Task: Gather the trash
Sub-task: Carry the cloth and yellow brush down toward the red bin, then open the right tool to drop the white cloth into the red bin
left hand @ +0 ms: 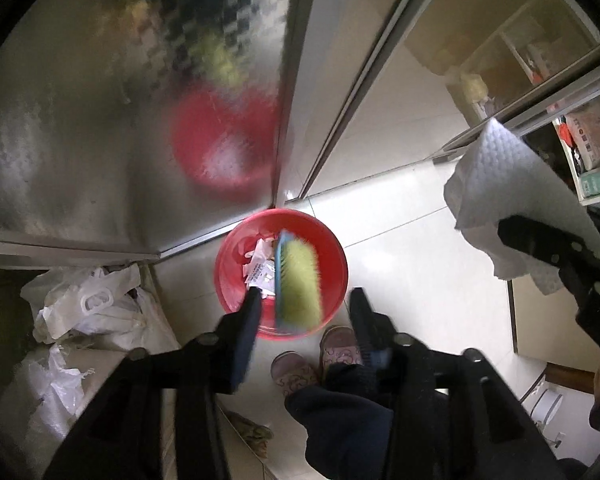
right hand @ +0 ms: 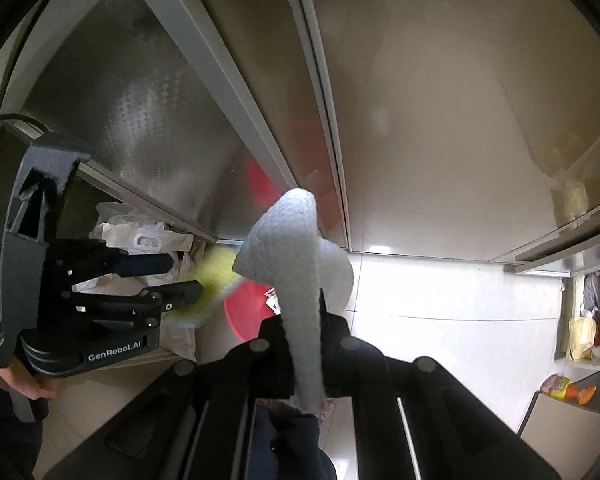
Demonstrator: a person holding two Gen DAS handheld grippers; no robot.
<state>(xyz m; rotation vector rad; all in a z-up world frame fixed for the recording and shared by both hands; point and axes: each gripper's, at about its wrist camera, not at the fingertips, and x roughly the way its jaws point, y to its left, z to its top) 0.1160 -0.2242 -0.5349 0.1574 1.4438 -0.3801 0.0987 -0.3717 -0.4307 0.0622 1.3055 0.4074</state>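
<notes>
Black fingers of my left tool [left hand: 304,316] stand apart over the red bin [left hand: 281,274], where a yellow-green brush [left hand: 300,280] drops among paper scraps. From the right wrist, my right tool [right hand: 304,344] clamps a white paper towel [right hand: 300,280]; released early, I judge it drifts onto the floor [right hand: 440,312]. "GenRobot.AI" marks the left tool.

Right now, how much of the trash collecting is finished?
Partly done: crumpled white paper scraps already lie in the round red plastic bin, and a yellow-green sponge with a blue edge is at its mouth, below the open left gripper. The right gripper holds a white quilted paper towel, not yet binned.
</notes>
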